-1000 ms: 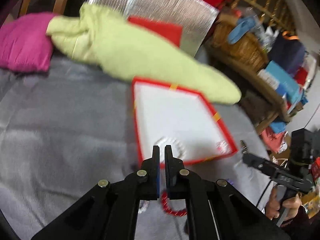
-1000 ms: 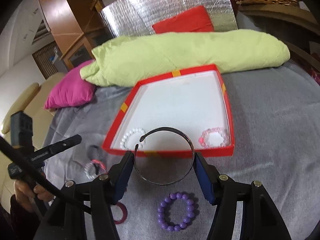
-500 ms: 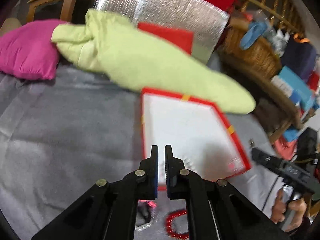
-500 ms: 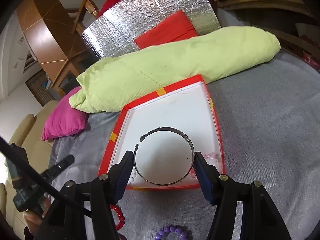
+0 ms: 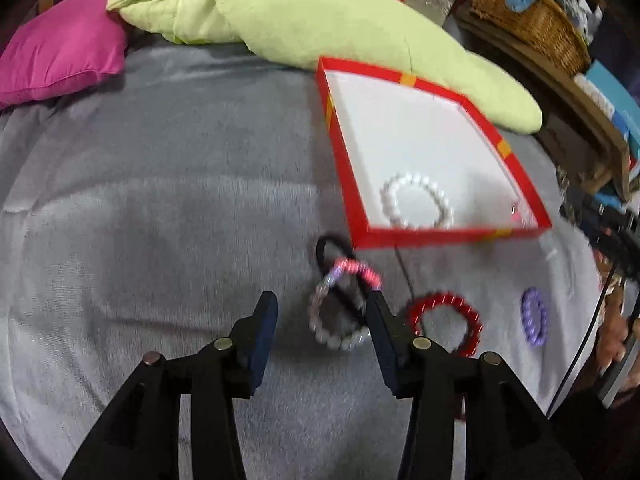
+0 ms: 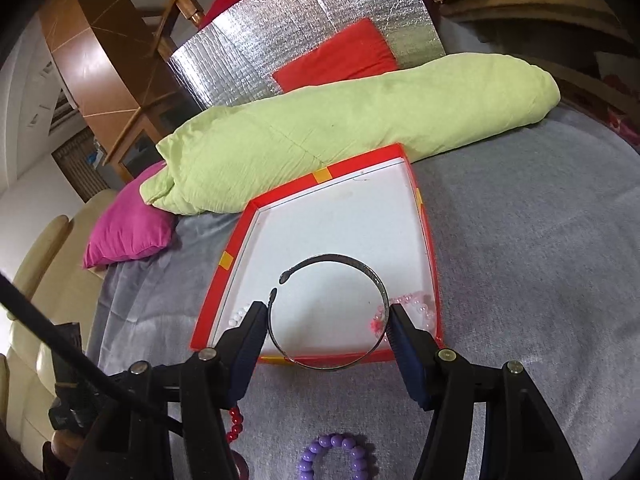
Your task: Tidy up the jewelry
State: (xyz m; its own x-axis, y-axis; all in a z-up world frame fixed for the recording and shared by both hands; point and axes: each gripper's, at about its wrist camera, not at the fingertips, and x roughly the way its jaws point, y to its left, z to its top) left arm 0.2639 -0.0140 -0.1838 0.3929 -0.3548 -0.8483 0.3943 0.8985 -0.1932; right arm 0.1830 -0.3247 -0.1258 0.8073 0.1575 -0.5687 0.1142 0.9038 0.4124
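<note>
A red box with a white floor (image 5: pixel 340 152) (image 6: pixel 434 280) lies on the grey cloth. In it are a white pearl bracelet (image 5: pixel 416 206) and a pink bead bracelet (image 6: pixel 416 308). My left gripper (image 5: pixel 322 320) is open just above a clear and pink bead bracelet (image 5: pixel 340 308) that lies over a black hair tie (image 5: pixel 332 256). A red bracelet (image 5: pixel 444 324) and a purple bracelet (image 5: pixel 534 316) (image 6: pixel 336 456) lie to its right. My right gripper (image 6: pixel 328 320) is shut on a dark metal bangle (image 6: pixel 340 260), held over the box's near edge.
A long green pillow (image 6: pixel 360 128) lies behind the box, a magenta cushion (image 5: pixel 60 48) to the far left. A silver foil board (image 6: pixel 304 28) and a red cushion (image 6: pixel 340 56) stand behind. A wicker basket (image 5: pixel 532 20) sits on a shelf at right.
My left gripper has opened and dropped toward the loose bracelets in front of the box. My right gripper has carried the bangle forward over the box's near edge.
</note>
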